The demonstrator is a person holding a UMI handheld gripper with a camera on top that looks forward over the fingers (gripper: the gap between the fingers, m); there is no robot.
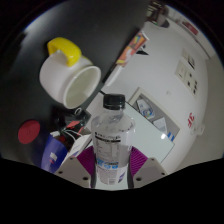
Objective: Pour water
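Observation:
A clear plastic water bottle (112,135) with a white label and its cap off stands upright between my fingers. My gripper (112,165) is shut on the bottle, the purple pads (133,160) pressing its sides. Beyond and to the left sits a white mug (72,78) with a yellow handle, its mouth facing toward me, apart from the bottle. The bottle hides the space straight ahead of the fingers.
A red cap (30,131) on a blue container (52,153) stands close to the left finger. White table surface (160,75) stretches ahead and to the right, with a small plastic packet (152,110) and papers (135,47) on it.

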